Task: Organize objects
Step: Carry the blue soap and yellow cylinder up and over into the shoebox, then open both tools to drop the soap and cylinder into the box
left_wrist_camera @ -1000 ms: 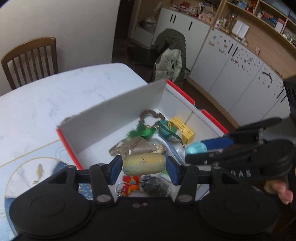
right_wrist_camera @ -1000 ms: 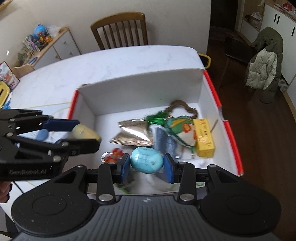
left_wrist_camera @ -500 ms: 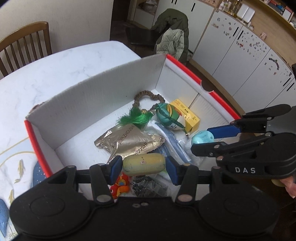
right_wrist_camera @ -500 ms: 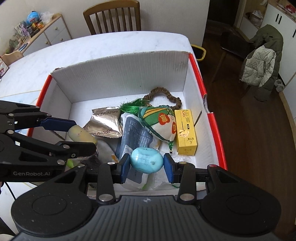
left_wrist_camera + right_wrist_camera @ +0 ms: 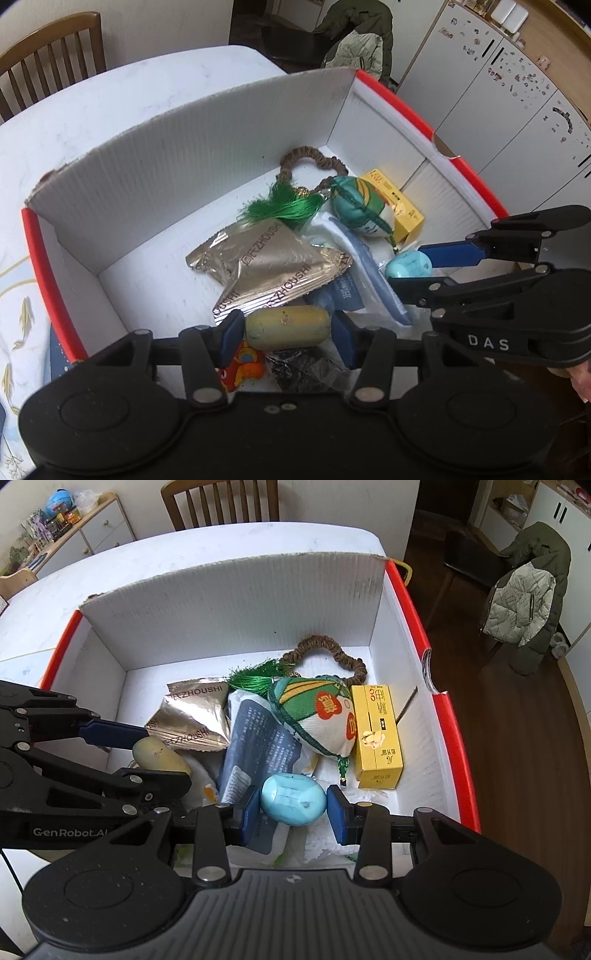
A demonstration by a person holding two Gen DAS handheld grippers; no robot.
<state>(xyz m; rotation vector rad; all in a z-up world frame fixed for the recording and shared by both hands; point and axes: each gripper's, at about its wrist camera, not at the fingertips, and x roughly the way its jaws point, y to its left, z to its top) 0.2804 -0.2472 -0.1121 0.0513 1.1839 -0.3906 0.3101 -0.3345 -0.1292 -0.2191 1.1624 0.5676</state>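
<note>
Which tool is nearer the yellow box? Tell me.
Right. The right tool, shut on the blue egg, sits just beside the yellow box. The left tool, shut on the yellow capsule, is across the bin, past the packets.

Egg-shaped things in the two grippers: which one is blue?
The smooth turquoise-blue egg, shut in the right gripper; the left gripper grips a longer yellowish one.

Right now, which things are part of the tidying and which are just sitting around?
Tidying: yellow-green oval held in left gripper; blue egg held in right gripper; white box.

Just around: wooden chair, jacket, cabinets.
</note>
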